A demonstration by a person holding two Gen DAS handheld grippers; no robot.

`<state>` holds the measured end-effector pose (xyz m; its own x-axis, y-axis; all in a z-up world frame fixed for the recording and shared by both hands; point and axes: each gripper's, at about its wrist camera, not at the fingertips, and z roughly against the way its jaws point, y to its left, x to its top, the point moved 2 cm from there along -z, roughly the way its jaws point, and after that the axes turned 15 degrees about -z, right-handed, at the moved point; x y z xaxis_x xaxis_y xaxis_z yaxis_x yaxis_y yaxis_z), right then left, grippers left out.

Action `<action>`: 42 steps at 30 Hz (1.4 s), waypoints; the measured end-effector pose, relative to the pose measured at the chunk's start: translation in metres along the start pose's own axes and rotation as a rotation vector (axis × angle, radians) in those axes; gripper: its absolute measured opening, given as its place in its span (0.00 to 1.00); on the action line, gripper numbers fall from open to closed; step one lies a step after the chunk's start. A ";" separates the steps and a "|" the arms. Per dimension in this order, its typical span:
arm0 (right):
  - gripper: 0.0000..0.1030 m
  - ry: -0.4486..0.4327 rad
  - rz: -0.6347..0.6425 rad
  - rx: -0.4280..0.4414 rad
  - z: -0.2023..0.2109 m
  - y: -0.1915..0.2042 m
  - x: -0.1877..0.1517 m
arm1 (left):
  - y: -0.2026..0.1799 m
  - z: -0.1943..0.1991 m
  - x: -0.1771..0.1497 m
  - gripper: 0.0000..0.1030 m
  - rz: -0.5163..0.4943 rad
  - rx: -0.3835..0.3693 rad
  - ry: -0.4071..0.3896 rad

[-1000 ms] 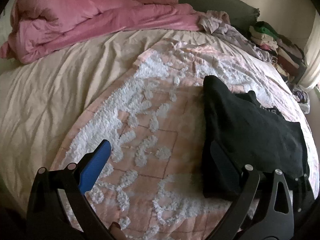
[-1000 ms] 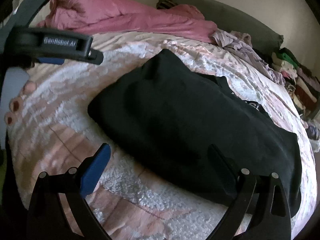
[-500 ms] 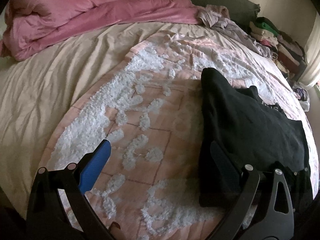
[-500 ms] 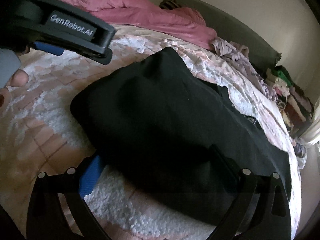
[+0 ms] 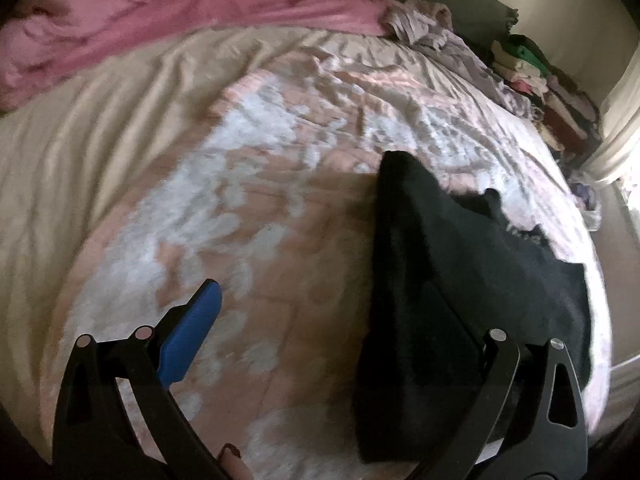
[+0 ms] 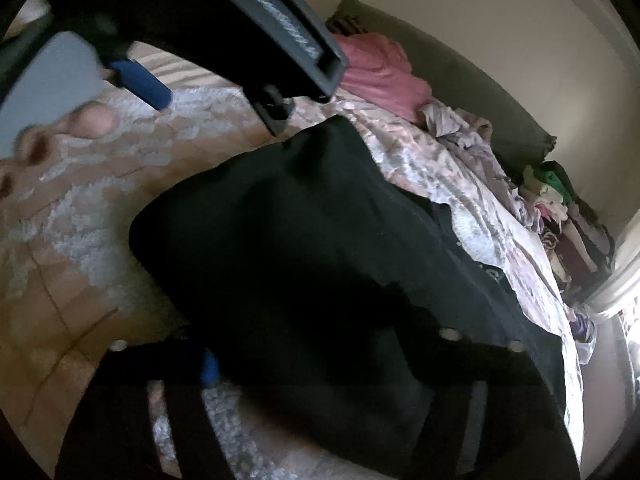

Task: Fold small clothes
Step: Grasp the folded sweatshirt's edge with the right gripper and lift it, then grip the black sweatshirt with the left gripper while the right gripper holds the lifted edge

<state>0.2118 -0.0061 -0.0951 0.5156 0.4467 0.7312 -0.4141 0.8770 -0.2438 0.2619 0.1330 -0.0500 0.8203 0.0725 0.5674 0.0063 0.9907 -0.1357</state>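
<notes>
Closing right tool (image 6: 320,344), black garment (image 6: 300,240) between

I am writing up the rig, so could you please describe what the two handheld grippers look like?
Both are black plastic. The left gripper has angular cut-out linkage arms with silver rivets, a blue pad on one finger and a black pad on the other. The right gripper is too dark to detail beyond a blue pad and pale rivets. White lettering, blurred, marks the left gripper's body.

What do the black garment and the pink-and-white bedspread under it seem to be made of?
The black garment looks like soft matte knit, perhaps cotton or fleece: it shows no shine and a rounded, thick fold. The pink-and-white bedspread looks like tufted cloth, maybe chenille: its white patches stand raised and fuzzy on smooth pink ground.
</notes>
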 end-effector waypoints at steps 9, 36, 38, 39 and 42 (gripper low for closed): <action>0.23 -0.035 -0.245 0.225 0.014 -0.045 0.007 | -0.025 -0.038 0.021 0.91 0.000 -0.164 0.077; 0.20 -0.104 -0.311 0.242 0.033 -0.059 0.001 | -0.070 -0.011 0.022 0.17 -0.128 -0.208 -0.032; 0.19 -0.119 -0.314 0.241 0.038 -0.062 0.000 | -0.075 -0.006 0.022 0.17 -0.140 -0.198 -0.040; 0.19 -0.125 -0.315 0.241 0.040 -0.064 -0.001 | -0.076 -0.004 0.022 0.16 -0.145 -0.193 -0.045; 0.19 -0.136 -0.324 0.242 0.045 -0.068 -0.002 | -0.083 0.004 0.023 0.16 -0.154 -0.181 -0.056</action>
<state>0.2050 -0.0750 -0.0511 0.5513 0.1129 0.8266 -0.4191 0.8942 0.1573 0.2779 0.0527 -0.0223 0.7684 -0.0669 0.6365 0.2360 0.9541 -0.1846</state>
